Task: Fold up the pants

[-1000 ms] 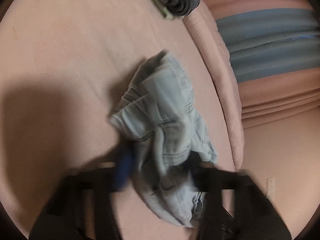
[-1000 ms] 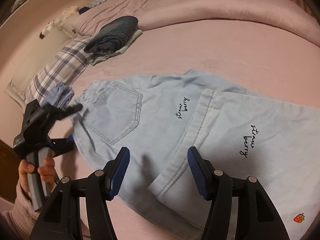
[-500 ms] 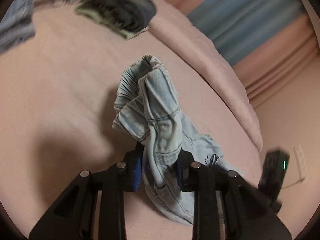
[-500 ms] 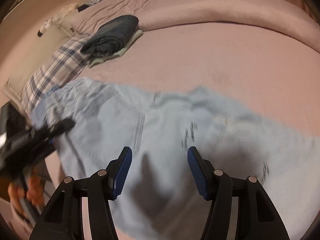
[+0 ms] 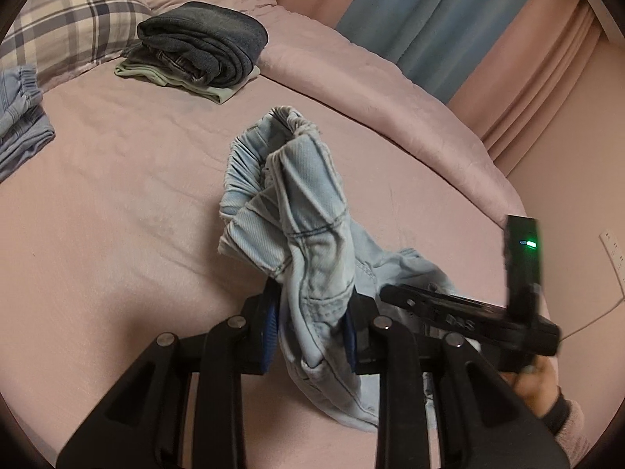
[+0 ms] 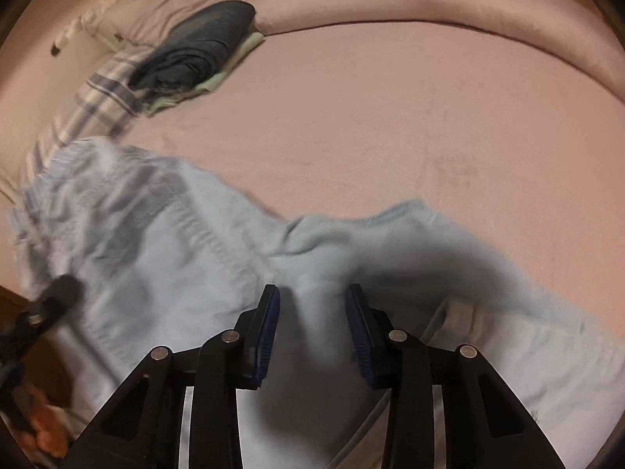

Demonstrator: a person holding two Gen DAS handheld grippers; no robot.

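the light blue pants (image 5: 308, 234) were on the pink bed (image 5: 117, 203), partly lifted from it. the left gripper (image 5: 312, 332) was clamped on a thick bunch of the waistband end, and the gathered elastic stood up above its blue pads (image 5: 270, 330). the right gripper (image 6: 312, 328) had its pads close around a ridge of the same cloth, in the middle part of the pants; this view was blurred, but the fabric filled the gap between the pads, so i judged it was gripping too. in the left view the right gripper appeared at the near right, just beside the cloth.

at the far left of the bed lay a stack of folded dark clothes (image 5: 203, 43), next to a plaid pillow (image 5: 74, 19), well apart from the pants.

the step in hand seemed to be lifting and carrying the pants, to lay them flat or to bring one part over the other. the next move would call for both grippers to hold firm and pull the cloth tight, so it comes down smooth and without wrinkles.
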